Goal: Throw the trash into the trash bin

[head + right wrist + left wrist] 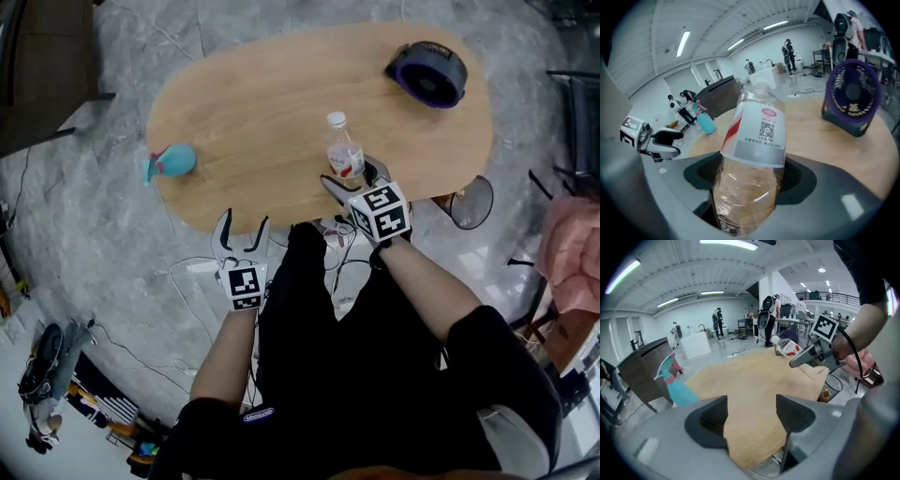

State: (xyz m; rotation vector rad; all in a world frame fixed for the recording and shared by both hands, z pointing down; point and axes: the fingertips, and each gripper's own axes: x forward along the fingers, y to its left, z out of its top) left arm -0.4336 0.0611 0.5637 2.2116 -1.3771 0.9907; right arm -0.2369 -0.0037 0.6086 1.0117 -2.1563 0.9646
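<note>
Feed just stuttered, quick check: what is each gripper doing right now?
Left gripper: open, nothing between its jaws.
Right gripper: closed on the plastic bottle.

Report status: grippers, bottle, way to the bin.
Left gripper open, empty. Right gripper shut on bottle. Trash bin on floor beside table; nothing seen between.

Clear plastic bottle (752,154): white cap, white-and-red label with a square code, lower body crumpled. Clamped low between the jaws of the right hand-held gripper (349,186), leaning slightly, over the counter's (253,122) near edge. Dark mesh trash bin (478,211) on the floor just beside the counter's right end, something orange inside.
</note>
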